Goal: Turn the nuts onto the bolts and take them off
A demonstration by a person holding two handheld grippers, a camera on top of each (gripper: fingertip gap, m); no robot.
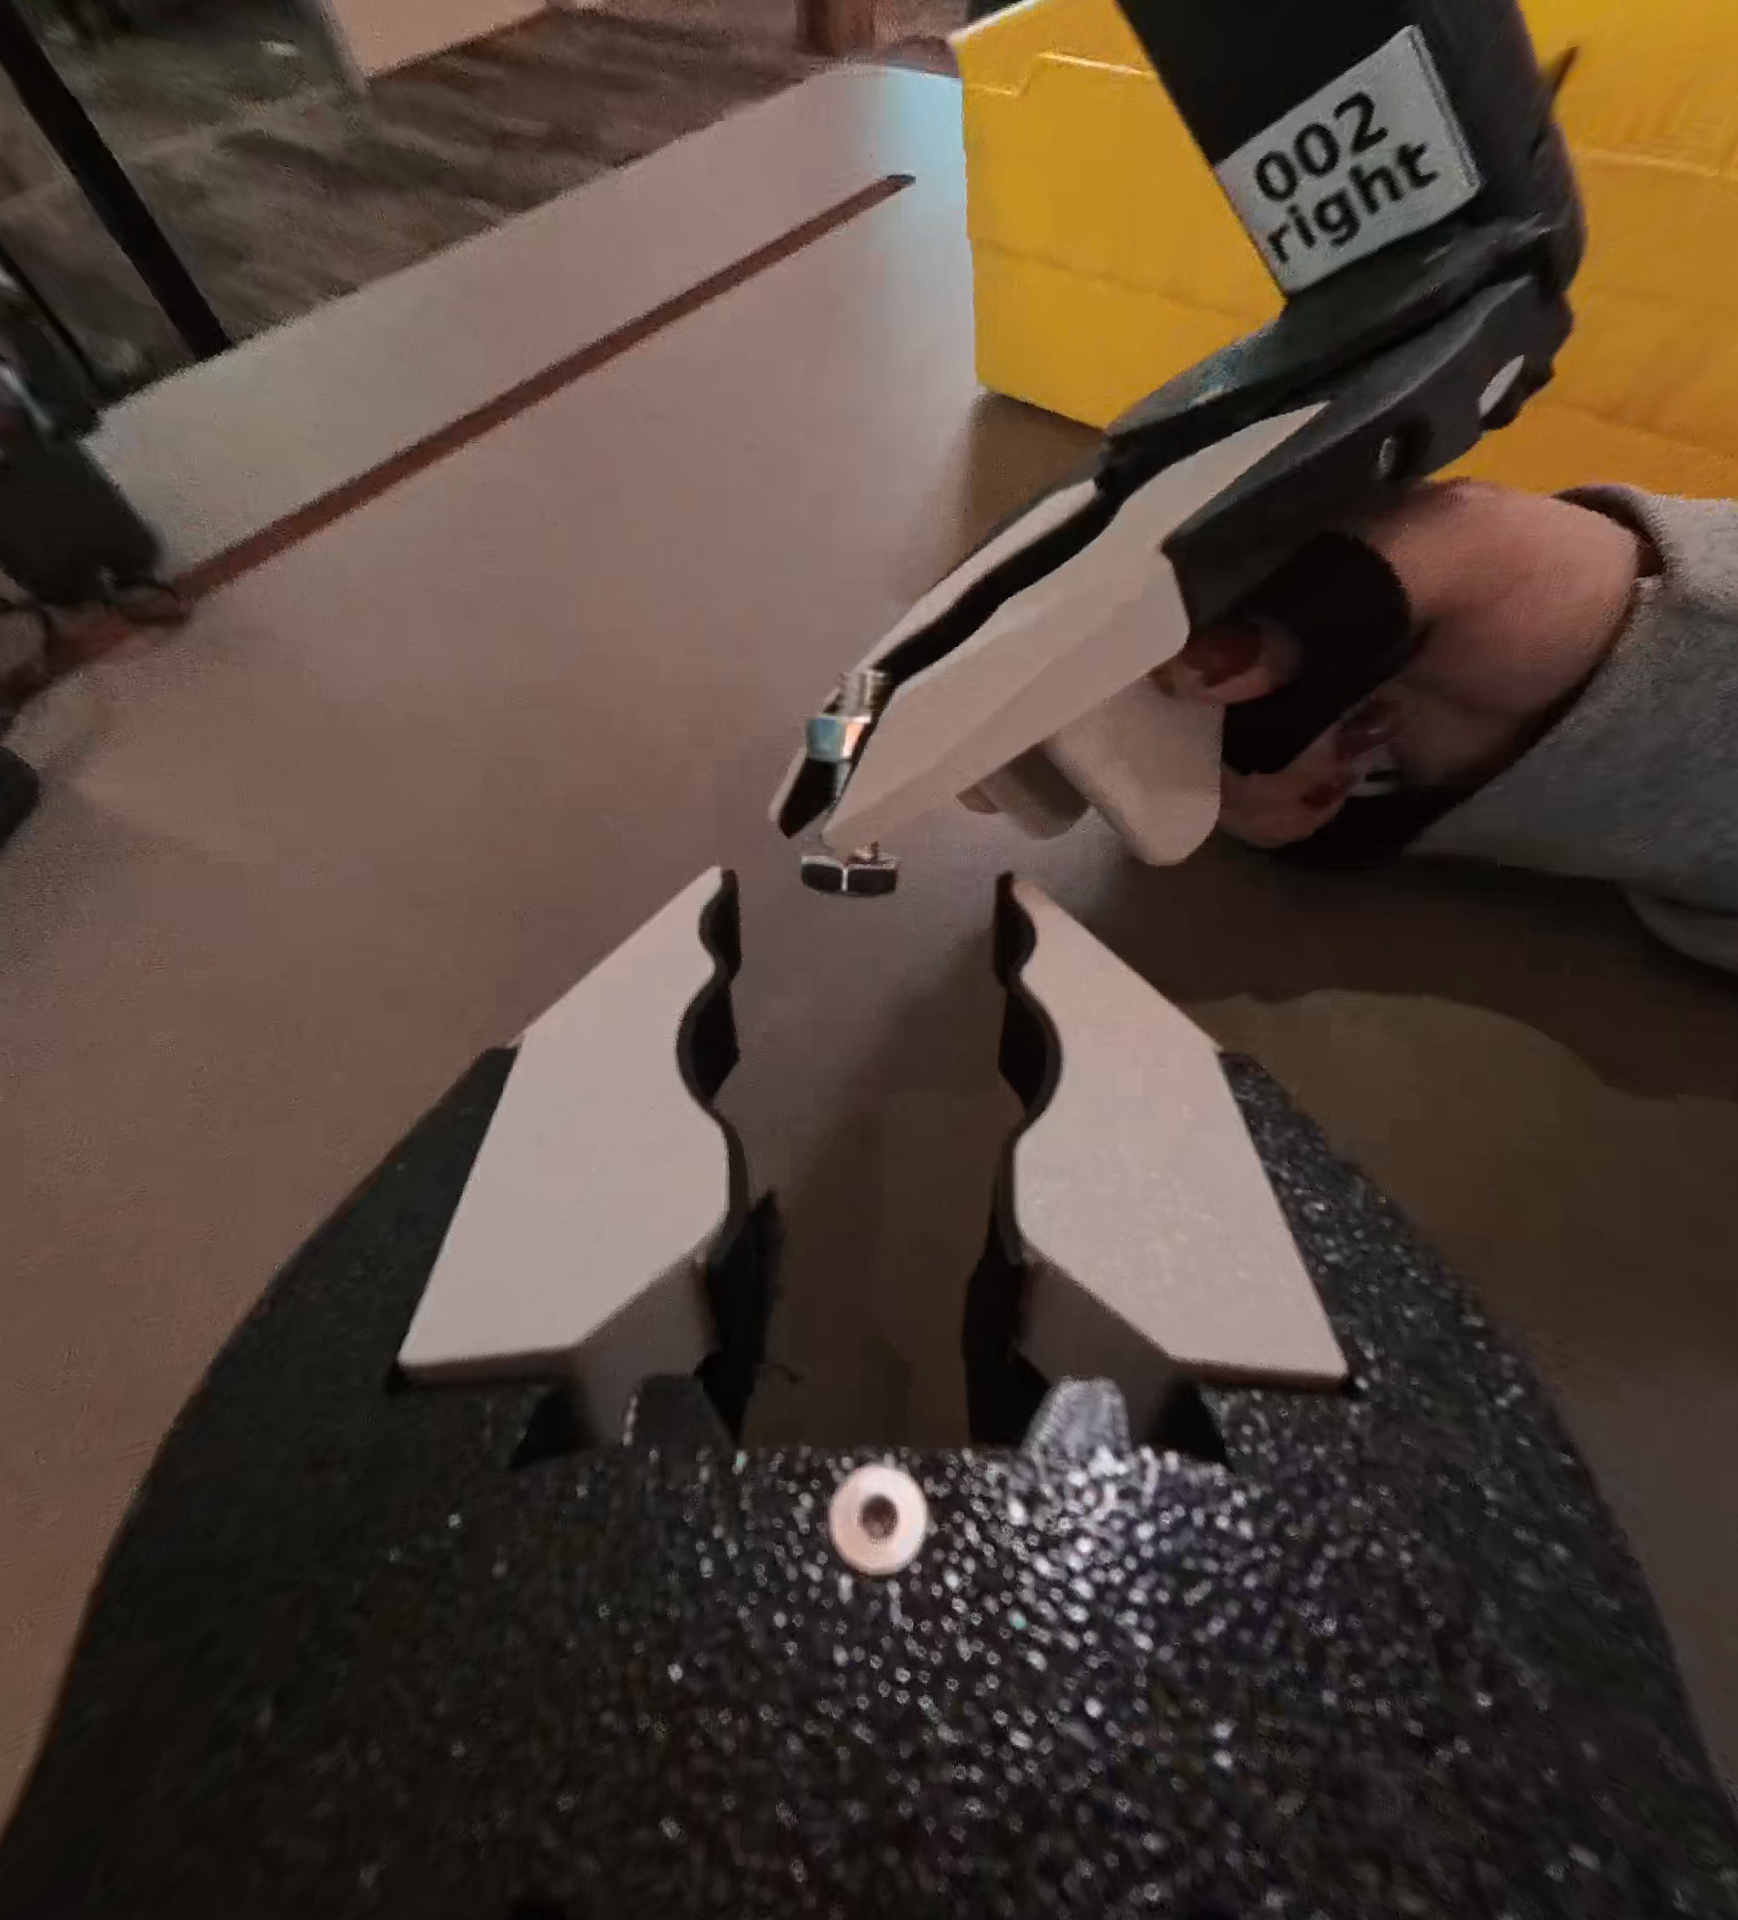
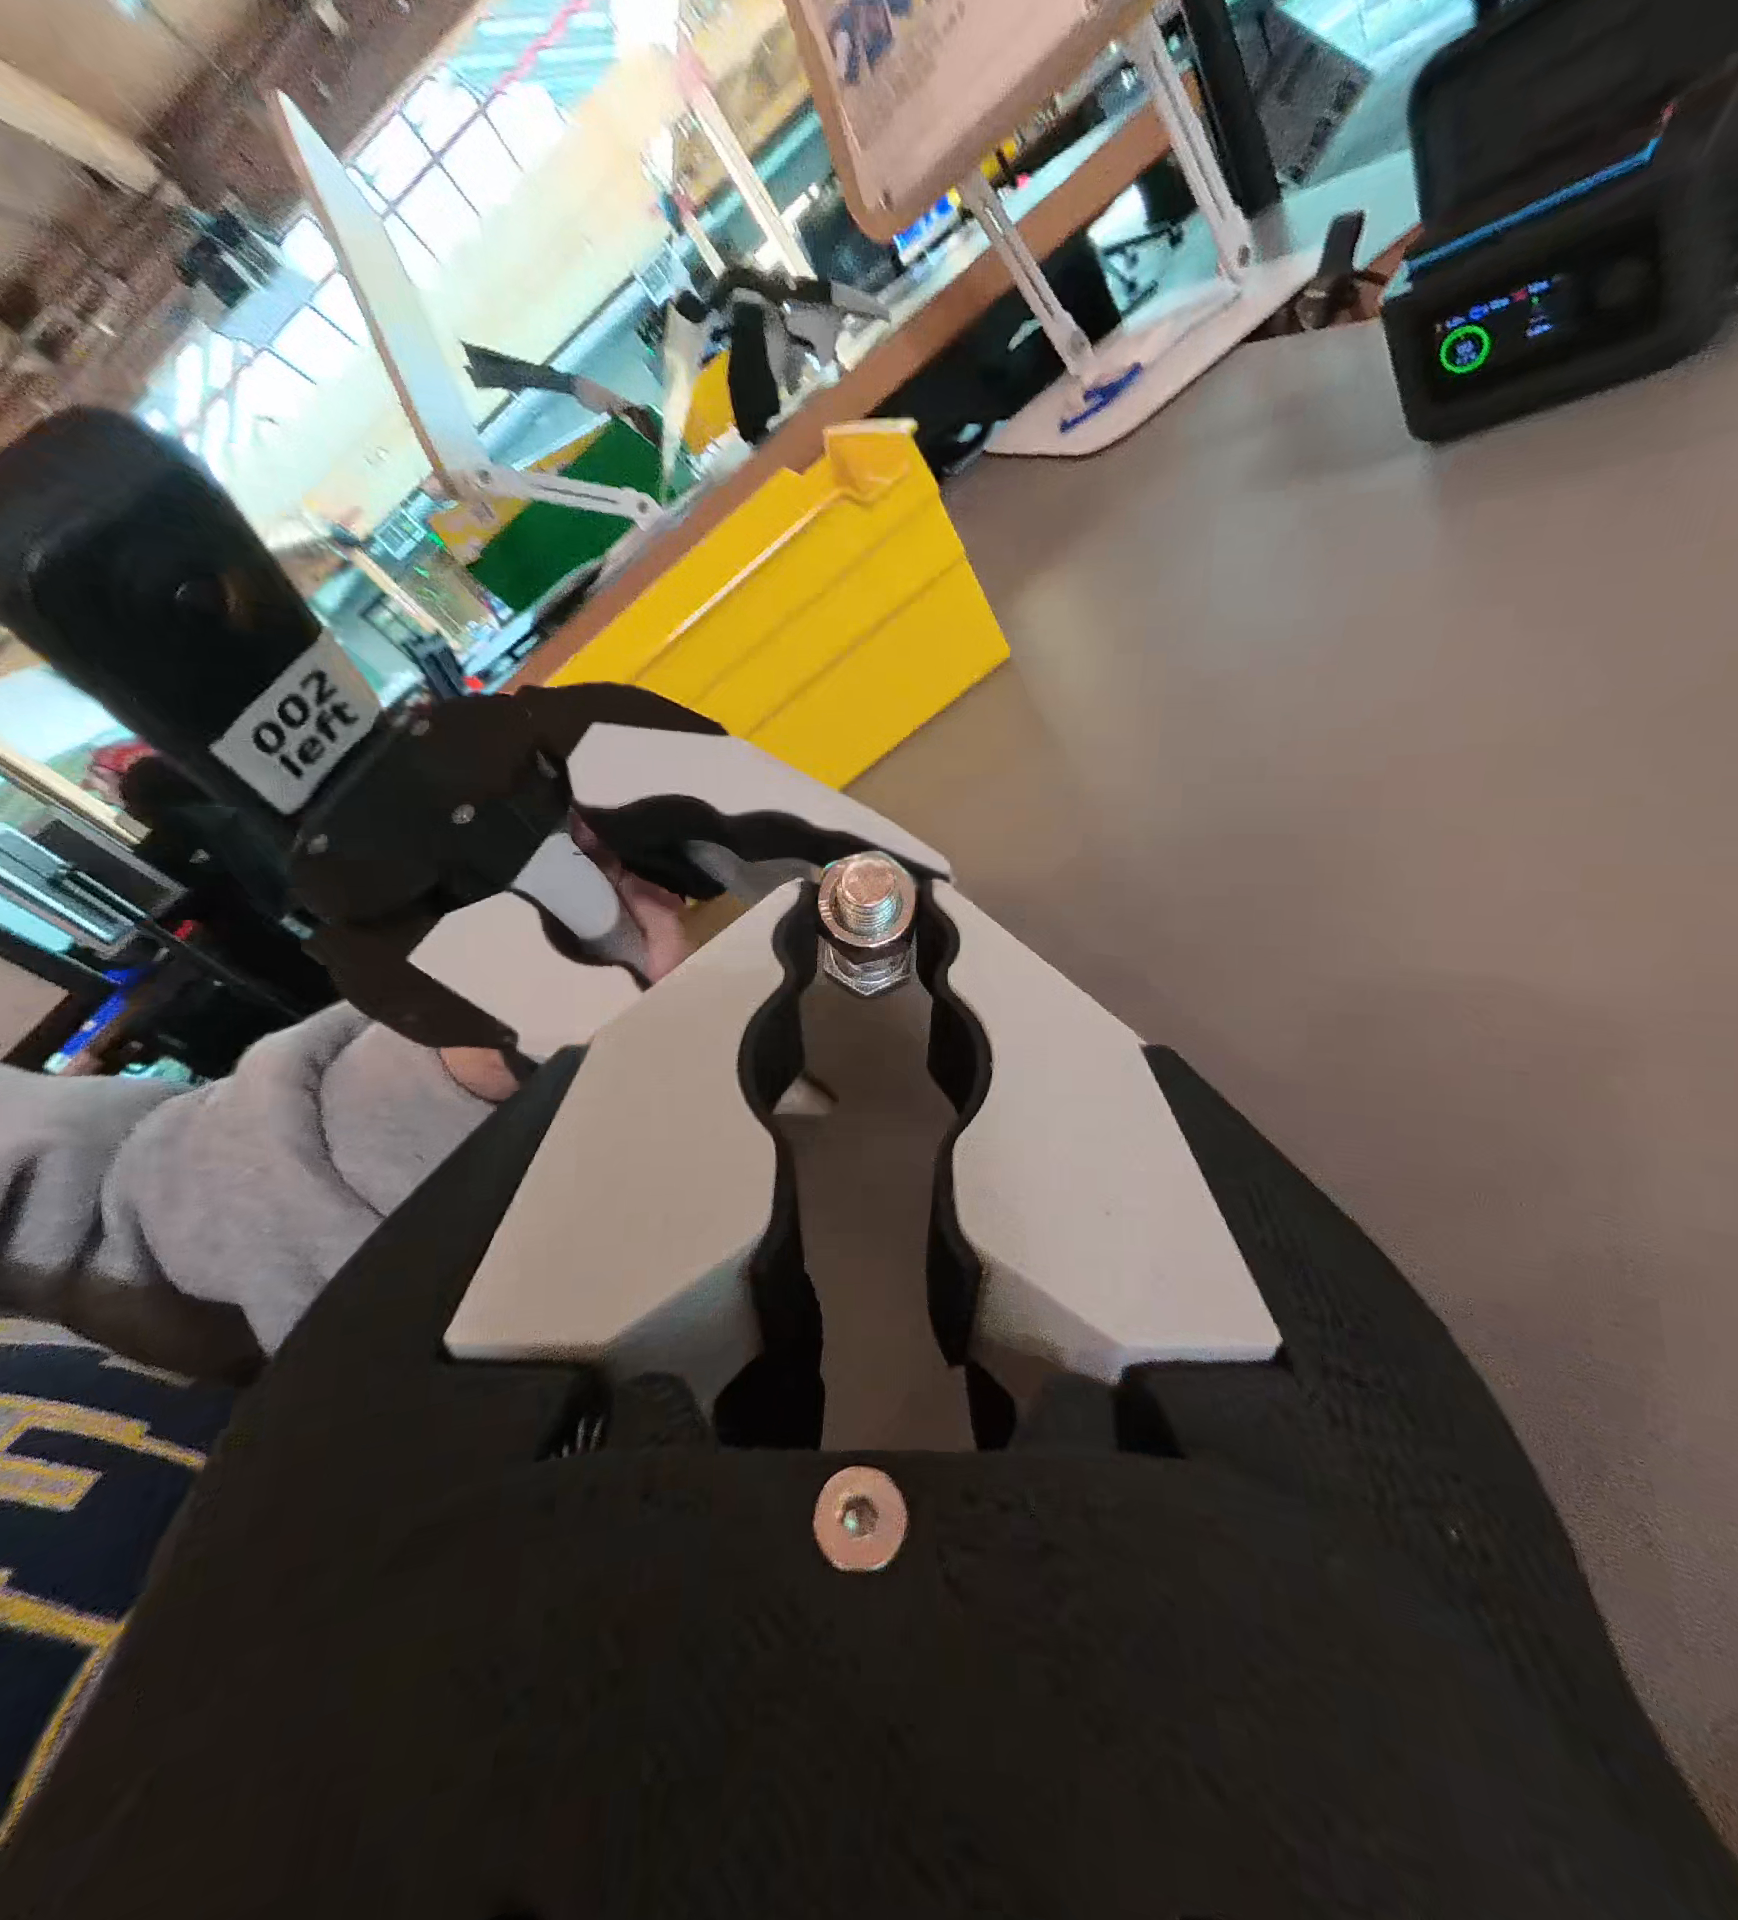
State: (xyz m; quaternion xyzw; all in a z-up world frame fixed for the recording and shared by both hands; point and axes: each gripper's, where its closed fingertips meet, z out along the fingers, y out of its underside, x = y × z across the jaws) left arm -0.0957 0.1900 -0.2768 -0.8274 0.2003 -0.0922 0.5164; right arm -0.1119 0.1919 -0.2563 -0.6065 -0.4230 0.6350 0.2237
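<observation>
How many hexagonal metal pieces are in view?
2. One shiny hexagonal nut sits on the threaded steel bolt in the right gripper; one dark hexagonal piece lies below it on the grey table. Others may be hidden.

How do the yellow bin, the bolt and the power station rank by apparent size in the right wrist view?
1. Yellow bin, largest.
2. Power station, smaller in frame, but it sits farther back and is cut off by the edge, so true size is unsure.
3. Bolt, smallest, though nearest, clamped in the right gripper.
</observation>
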